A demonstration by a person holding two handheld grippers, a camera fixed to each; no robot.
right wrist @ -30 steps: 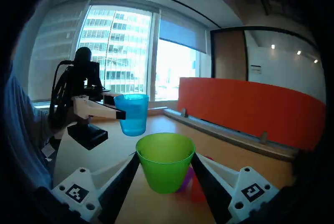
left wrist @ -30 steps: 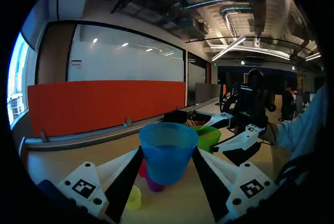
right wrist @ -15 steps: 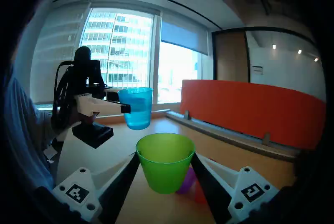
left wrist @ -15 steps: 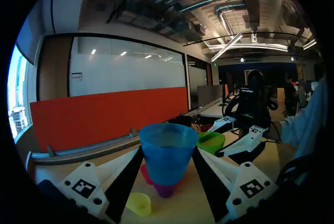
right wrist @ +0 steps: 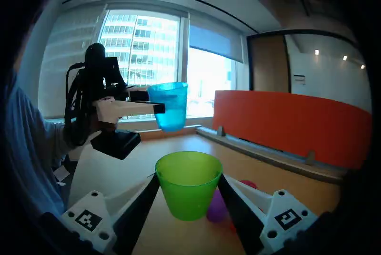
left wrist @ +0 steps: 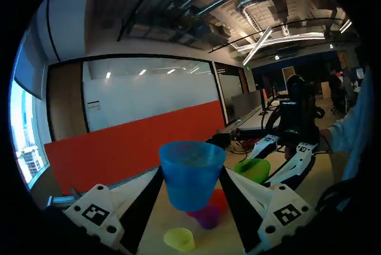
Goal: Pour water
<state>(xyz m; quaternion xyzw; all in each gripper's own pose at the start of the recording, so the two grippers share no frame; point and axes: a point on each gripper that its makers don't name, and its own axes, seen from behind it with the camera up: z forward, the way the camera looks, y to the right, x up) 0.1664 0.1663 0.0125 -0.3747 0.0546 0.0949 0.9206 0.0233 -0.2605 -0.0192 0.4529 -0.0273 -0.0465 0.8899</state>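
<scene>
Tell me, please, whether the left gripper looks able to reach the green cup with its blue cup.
Probably yes: the left gripper holds the blue cup higher than the green cup and apart from it, with only open air between them.

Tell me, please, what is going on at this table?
A person holds a gripper in each hand. The left gripper clamps a blue cup, upright and lifted off the table. The right gripper clamps a green cup. The cups are apart and nothing is pouring yet. A small yellow cup and purple cup sit on the table.
</scene>
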